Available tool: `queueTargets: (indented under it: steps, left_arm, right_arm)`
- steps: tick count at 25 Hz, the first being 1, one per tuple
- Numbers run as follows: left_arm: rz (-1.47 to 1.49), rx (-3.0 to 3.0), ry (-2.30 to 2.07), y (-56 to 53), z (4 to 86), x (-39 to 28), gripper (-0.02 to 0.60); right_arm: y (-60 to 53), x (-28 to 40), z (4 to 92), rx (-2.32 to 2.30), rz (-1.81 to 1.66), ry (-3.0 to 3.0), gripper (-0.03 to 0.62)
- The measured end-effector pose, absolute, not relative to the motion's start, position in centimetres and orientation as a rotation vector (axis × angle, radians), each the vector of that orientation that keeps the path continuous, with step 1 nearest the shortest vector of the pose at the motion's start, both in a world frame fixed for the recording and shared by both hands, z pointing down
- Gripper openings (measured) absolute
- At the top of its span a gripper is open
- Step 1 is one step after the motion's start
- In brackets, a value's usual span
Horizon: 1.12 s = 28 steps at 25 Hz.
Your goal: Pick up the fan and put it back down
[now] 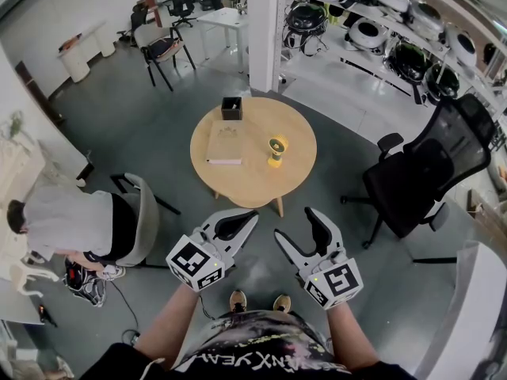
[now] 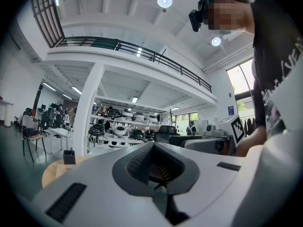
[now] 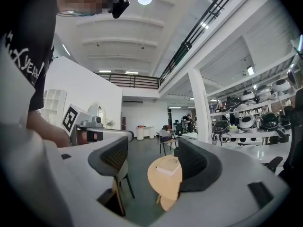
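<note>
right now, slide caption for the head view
Left gripper shut, right gripper open and empty, both short of the round table bearing a yellow fan

floor [image 1: 265, 220] before table [image 1: 253, 182]: lay open | table's near edge: was bare | fan [image 1: 277, 150]: stood right of centre, clear all round | book [image 1: 225, 142]: left of fan, apart from it | black box [image 1: 231, 108]: far edge, behind book | grey chair [image 1: 142, 220] left, black chair [image 1: 428, 169] right: both stood apart from table

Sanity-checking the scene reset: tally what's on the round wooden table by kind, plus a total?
yellow fan: 1
tan book: 1
black box: 1
Total: 3
</note>
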State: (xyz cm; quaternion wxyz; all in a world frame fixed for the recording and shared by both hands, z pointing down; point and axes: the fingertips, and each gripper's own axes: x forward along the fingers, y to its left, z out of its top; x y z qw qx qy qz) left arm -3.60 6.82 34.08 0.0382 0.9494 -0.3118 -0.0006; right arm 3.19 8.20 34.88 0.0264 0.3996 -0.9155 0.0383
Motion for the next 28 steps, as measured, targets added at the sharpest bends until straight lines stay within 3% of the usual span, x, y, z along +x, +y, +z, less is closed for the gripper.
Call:
queueTargets:
  steps: [6, 13, 28]
  left_arm:
    - [-0.004, 2.908, -0.954, 7.1, 33.8, -3.2, 0.012]
    - [-0.006, 2.919, -0.95, 7.4, 33.8, -3.2, 0.012]
    - [0.003, 2.92, -0.955, 7.6, 33.8, -2.2, 0.012]
  right_arm:
    - [8.3, 3.6, 34.5, 1.239, 0.13, -2.838, 0.418]
    - [8.4, 3.6, 34.8, 1.264, 0.121, -2.825, 0.584]
    - [8.4, 4.5, 35.2, 1.264, 0.126, -2.823, 0.586]
